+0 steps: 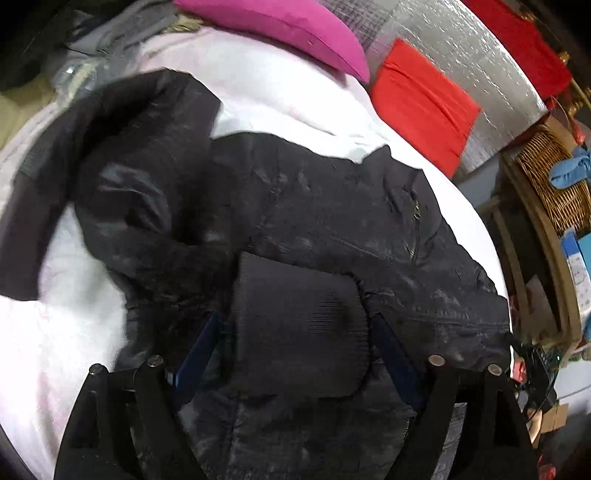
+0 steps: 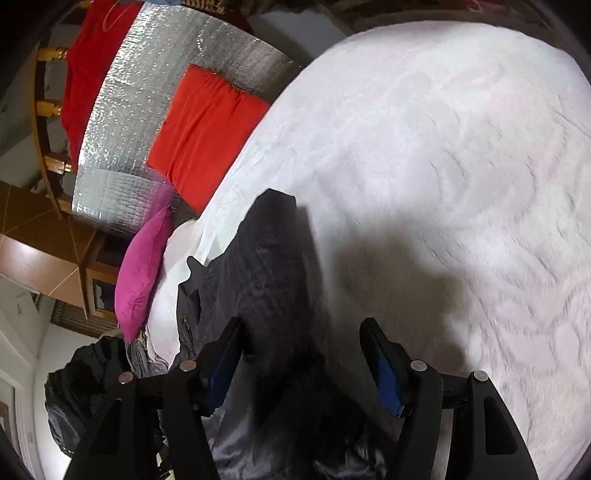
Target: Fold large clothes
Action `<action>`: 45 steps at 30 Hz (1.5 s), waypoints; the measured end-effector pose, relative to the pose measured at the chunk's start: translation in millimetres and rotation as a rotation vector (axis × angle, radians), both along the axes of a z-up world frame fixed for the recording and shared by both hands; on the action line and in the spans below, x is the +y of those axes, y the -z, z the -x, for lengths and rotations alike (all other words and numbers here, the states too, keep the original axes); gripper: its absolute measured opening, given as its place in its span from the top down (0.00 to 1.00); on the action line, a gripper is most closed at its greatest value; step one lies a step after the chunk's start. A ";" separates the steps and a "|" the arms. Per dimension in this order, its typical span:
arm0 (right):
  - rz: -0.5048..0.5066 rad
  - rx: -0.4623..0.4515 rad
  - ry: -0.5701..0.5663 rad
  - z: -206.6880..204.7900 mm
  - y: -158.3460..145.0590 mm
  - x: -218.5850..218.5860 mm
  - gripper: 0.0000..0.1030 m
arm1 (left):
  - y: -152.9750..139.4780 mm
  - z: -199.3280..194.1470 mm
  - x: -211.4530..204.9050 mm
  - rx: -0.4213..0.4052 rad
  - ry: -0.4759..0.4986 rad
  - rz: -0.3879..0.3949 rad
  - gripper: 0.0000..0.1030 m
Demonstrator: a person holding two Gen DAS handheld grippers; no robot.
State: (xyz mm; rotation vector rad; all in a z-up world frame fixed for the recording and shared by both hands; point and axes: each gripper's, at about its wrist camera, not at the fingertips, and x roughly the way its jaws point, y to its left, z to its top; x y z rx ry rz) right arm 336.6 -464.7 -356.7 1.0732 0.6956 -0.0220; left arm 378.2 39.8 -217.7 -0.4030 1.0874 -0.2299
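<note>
Jacket (image 1: 314, 206), black, lies spread across the white bed cover (image 1: 74, 332), its ribbed cuff (image 1: 299, 325) sitting between the wide-open jaws of the left gripper (image 1: 295, 332), neither blue pad pressing it. Right gripper (image 2: 301, 354) stands open too, over the jacket's near edge; dark cloth lies between its fingers and against the left pad (image 2: 225, 365), with no grip visible.

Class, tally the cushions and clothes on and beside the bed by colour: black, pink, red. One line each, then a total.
Black: 1, the jacket
Pink: 1, the cushion
Red: 2, the cushion and the hanging cloth
Total: 4
</note>
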 end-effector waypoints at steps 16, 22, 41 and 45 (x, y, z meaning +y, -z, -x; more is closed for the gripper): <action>0.169 -0.022 -0.158 -35.1 -19.7 20.0 0.70 | -48.9 -15.4 -22.7 -0.260 0.119 -0.131 0.94; 0.082 -0.061 -0.146 -34.7 -21.1 14.3 0.32 | -72.0 -8.3 9.9 -0.306 0.047 -0.204 0.95; 0.261 -0.081 -0.134 -47.6 -35.7 39.5 0.72 | -59.7 -27.6 -54.6 -0.375 0.150 -0.561 0.95; 0.279 -0.063 -0.122 -49.9 -31.3 35.1 0.72 | -31.2 -39.6 -47.7 -0.240 0.116 -0.590 0.94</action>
